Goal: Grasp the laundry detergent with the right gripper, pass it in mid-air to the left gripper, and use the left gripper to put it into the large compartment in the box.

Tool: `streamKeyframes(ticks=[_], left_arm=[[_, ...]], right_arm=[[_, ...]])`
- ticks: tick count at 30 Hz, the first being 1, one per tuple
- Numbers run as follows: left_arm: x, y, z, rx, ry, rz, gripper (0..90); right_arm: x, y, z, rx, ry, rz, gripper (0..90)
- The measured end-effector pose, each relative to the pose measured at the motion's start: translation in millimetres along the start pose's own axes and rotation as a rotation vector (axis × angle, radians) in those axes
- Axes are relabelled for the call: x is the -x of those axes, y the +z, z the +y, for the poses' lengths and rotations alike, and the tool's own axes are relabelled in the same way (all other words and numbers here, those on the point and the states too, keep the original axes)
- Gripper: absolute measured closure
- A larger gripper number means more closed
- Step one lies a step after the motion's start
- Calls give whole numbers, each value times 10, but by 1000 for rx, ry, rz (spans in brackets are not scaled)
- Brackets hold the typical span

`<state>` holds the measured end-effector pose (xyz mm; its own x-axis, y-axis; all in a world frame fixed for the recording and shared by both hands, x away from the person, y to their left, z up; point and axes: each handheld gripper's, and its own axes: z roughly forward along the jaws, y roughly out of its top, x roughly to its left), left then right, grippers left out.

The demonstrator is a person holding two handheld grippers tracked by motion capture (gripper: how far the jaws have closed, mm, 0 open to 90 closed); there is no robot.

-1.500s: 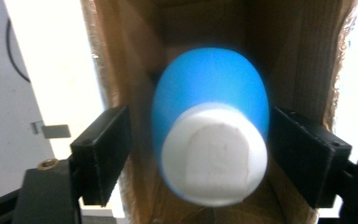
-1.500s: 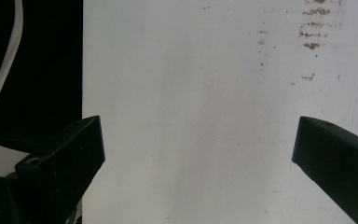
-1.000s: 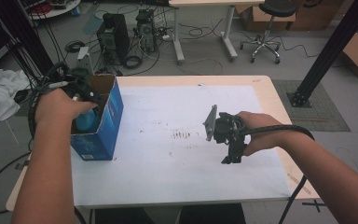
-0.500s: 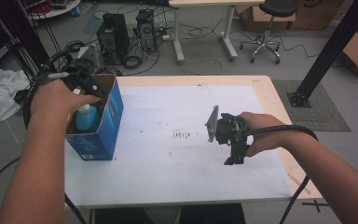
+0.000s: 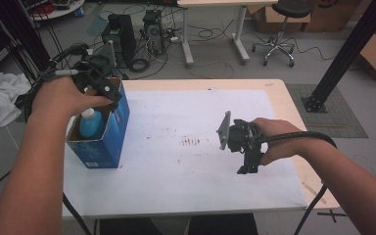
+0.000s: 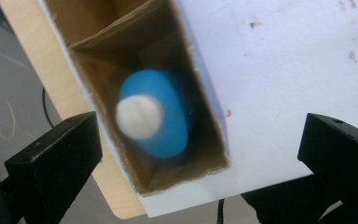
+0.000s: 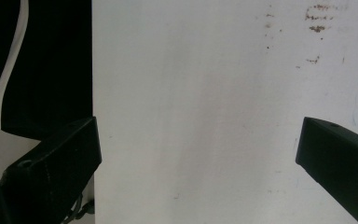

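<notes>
Now L gripper above blue box at table's 9 o'clock, jaws just opened wide – nothing between; blue bottle upright inside. R gripper spread, empty, toward 3 o'clock. Risk: lifting crooked – jaw could snag box rim, tipping box w/ bottle.

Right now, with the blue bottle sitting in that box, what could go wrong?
The blue box stands at the table's left edge, so the left gripper, whose jaws have just been opening with nothing between them, could nudge it off. The bottle appears to lean, so it might tip inside the cardboard compartment.
</notes>
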<state>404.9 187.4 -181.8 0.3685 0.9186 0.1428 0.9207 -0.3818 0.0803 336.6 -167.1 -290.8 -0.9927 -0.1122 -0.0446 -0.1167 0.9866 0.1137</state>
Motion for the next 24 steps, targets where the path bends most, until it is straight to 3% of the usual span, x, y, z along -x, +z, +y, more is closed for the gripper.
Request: streamKeyframes(ticks=[1, 2, 3, 5, 6, 7, 8, 9, 10, 11, 12, 13, 14, 17, 18, 19, 21, 22, 23, 24], left_arm=[[26, -10, 5, 2, 31, -5, 1], [26, -10, 5, 2, 31, -5, 1], [85, -29, 12, 11, 88, -27, 1], [156, -45, 18, 26, 153, -58, 1], [156, -45, 18, 26, 153, -58, 1], [227, -60, 25, 39, 216, -93, 1], [227, -60, 25, 39, 216, -93, 1], [315, -60, 24, 53, 286, -127, 1], [315, -60, 24, 53, 286, -127, 1], [409, -61, 23, 66, 381, -143, 1], [409, -61, 23, 66, 381, -143, 1], [500, -65, 18, 93, 462, -153, 1], [500, -65, 18, 93, 462, -153, 1], [689, -61, 19, 117, 615, -171, 1], [689, -61, 19, 117, 615, -171, 1], [796, -55, -6, 128, 724, -188, 1], [900, -41, -33, 127, 808, -225, 1], [900, -41, -33, 127, 808, -225, 1], [999, -20, -48, 122, 890, -213, 1], [1046, -3, -52, 119, 921, -198, 1]], right_arm=[[-1, -2, -2, 0, -2, -1, 0], [-3, -7, -4, -3, -2, -2, 0], [-4, -13, -7, -5, 1, 0, 0], [-4, -26, -15, -6, 2, -2, 0], [-4, -26, -15, -6, 2, -2, 0], [-3, -39, -22, -10, 3, -4, 0], [-3, -39, -22, -10, 3, -4, 0], [-5, -53, -28, -13, 5, -6, 0], [-6, -61, -31, -14, 5, -7, 0], [-7, -68, -33, -15, 6, -6, 0], [-8, -73, -34, -17, 6, -7, 0], [-10, -76, -37, -19, 8, -6, 0], [-10, -76, -37, -19, 8, -6, 0], [-12, -81, -47, -23, 8, -5, 0], [-12, -81, -47, -23, 8, -5, 0], [-15, -81, -53, -26, 9, -3, 0], [-20, -97, -58, -19, 11, -8, 0], [-20, -97, -58, -19, 11, -8, 0], [-17, -123, -67, -8, 16, -9, 0], [-13, -127, -70, -9, 16, -10, 0]])
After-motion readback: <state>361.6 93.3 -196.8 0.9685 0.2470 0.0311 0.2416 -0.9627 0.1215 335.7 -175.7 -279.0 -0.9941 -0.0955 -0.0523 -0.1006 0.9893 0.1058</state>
